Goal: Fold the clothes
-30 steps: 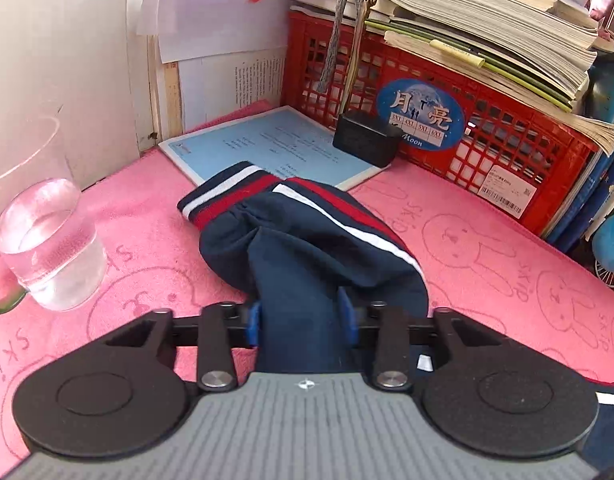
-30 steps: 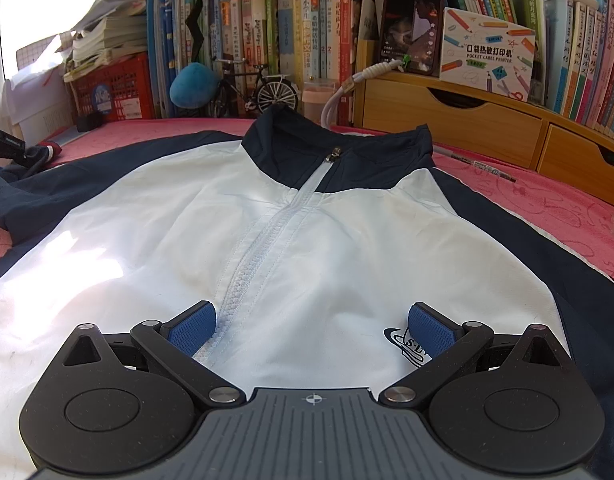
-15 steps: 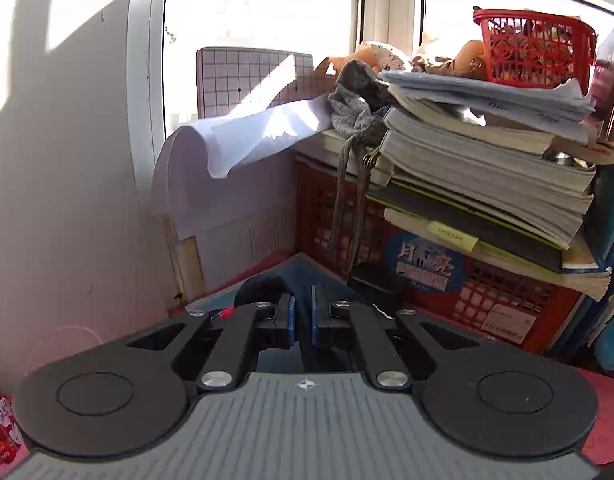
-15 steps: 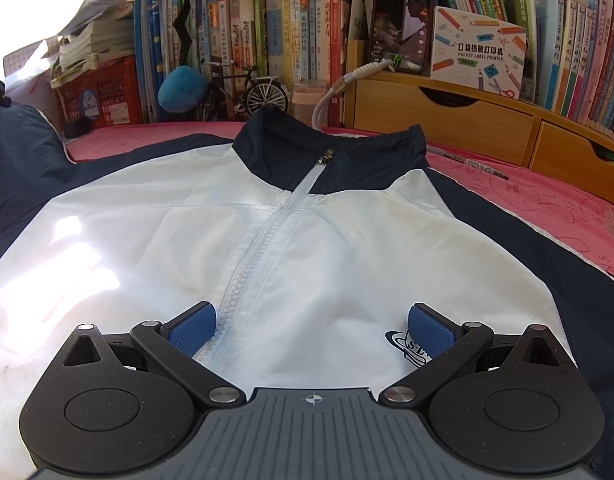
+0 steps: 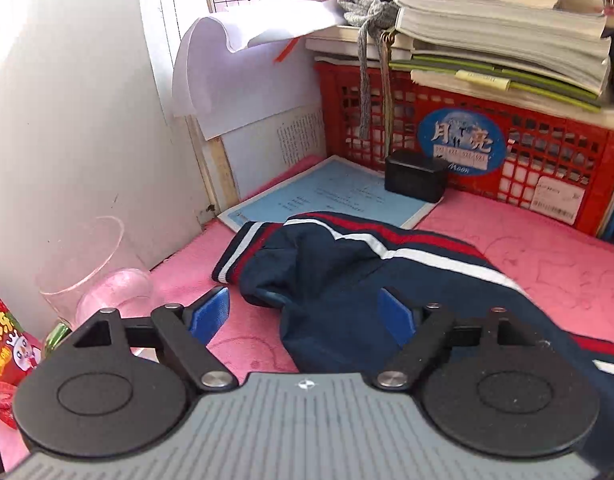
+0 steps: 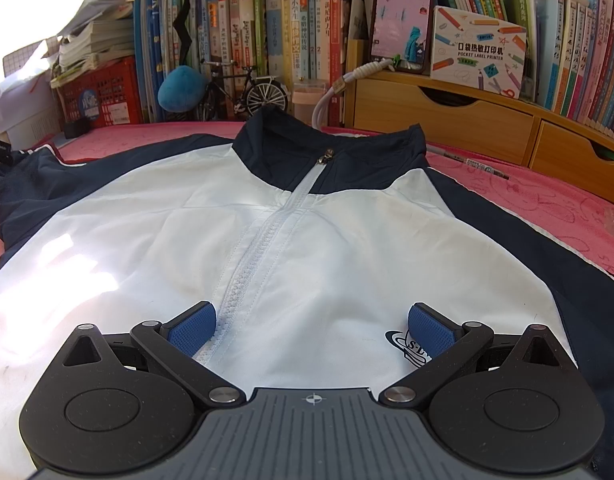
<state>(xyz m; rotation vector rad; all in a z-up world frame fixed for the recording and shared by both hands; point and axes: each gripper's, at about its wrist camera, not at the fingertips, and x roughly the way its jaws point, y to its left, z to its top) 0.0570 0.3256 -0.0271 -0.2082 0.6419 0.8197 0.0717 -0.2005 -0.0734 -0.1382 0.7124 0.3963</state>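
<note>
Jacket [image 6: 307, 248] flat on counter [image 5: 547, 256]; left gripper [image 5: 305, 312] jaws opening, nothing pinched, over its navy sleeve [image 5: 347, 276]. Right gripper [image 6: 311, 326] jaws spread over jacket's zipper [image 6: 263, 248]. Better regrasp near cuff [image 5: 243, 254].

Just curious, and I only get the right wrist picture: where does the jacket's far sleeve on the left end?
Observer: The sleeve lies bunched on the pink cloth, and its striped cuff stops just short of a blue booklet.
Operator: Is the other gripper holding it?
Observer: No. The left gripper has its jaws opening. Part of the sleeve lies between them, but it is not pinched.
Operator: Is there anything nearby to knock over?
Observer: Yes, a clear glass stands left of the cuff, apart from it.
</note>
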